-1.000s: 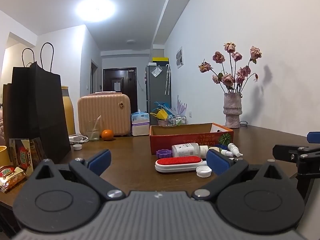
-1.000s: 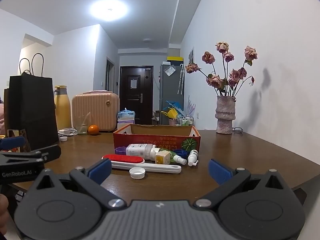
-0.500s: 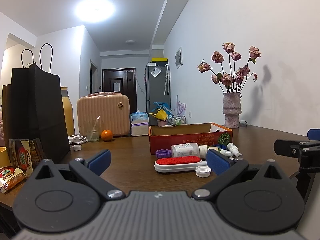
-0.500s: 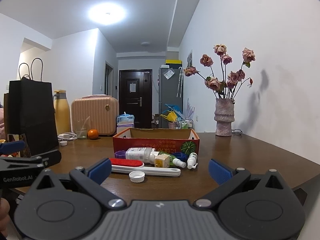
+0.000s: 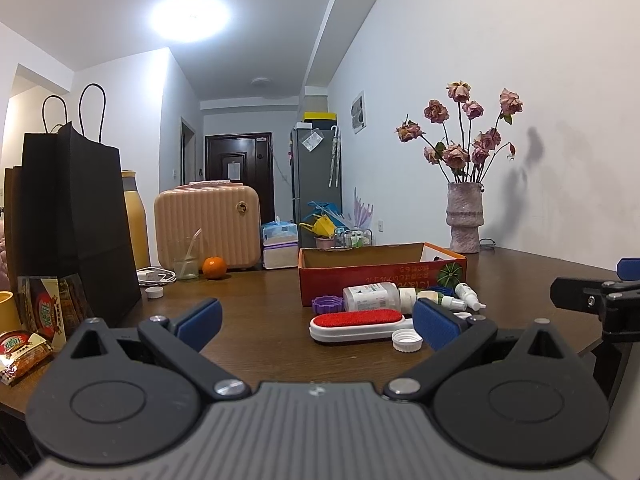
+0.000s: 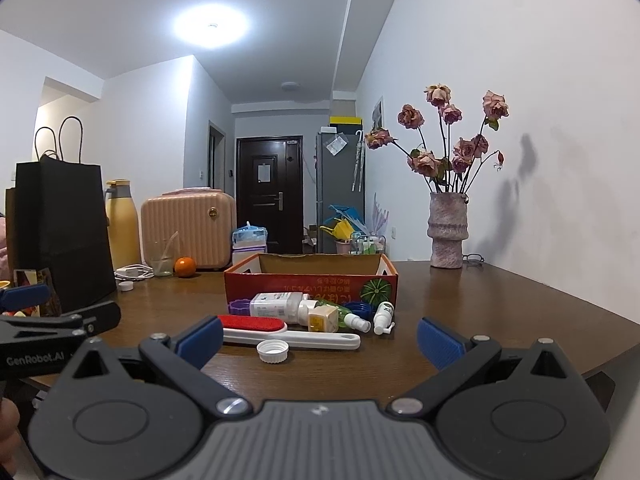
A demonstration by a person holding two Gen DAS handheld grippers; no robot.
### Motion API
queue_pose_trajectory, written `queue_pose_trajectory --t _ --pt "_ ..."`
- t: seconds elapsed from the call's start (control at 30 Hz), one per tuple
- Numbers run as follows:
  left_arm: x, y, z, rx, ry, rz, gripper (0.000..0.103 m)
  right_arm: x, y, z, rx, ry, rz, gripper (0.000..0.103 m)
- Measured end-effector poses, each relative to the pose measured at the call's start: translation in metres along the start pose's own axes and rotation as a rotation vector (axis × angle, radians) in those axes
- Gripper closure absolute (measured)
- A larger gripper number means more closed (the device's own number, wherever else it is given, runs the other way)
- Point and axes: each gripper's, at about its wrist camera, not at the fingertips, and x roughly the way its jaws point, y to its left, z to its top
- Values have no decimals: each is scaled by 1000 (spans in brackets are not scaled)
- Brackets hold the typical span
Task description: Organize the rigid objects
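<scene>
A red cardboard box [image 6: 310, 285] stands open on the brown table [image 6: 460, 312]. In front of it lie a white brush with a red pad [image 6: 288, 330], a white bottle cap [image 6: 273, 351], a clear pill bottle [image 6: 276, 306], a purple cap [image 6: 239, 306], a small yellow-labelled bottle [image 6: 322, 319] and small white dropper bottles [image 6: 383, 316]. The brush [image 5: 360, 322] and cap [image 5: 407, 340] also show in the left wrist view. My left gripper [image 5: 316, 324] and right gripper [image 6: 318, 338] are both open and empty, held short of the pile.
A black paper bag [image 5: 72, 216], snack packets [image 5: 24, 348], a yellow flask [image 6: 122, 222], a glass [image 5: 186, 258], an orange [image 5: 214, 267], a peach case [image 5: 208, 228] and a flower vase [image 6: 447, 232] stand on the table. The table's right edge is near.
Both grippers have risen slightly and the views shifted a little; the objects have not moved.
</scene>
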Motion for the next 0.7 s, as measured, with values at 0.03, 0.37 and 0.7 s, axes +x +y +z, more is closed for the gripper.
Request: queue_pose_trajectory --t 0.03,0.37,0.7 --pt "0 0 0 -1 0 1 0 0 -1 0 1 0 0 0" --pt "1 1 0 -1 -2 2 0 1 -2 -1 7 4 -4 0" --pt "2 1 0 2 -2 3 0 1 -1 -2 10 6 1 0"
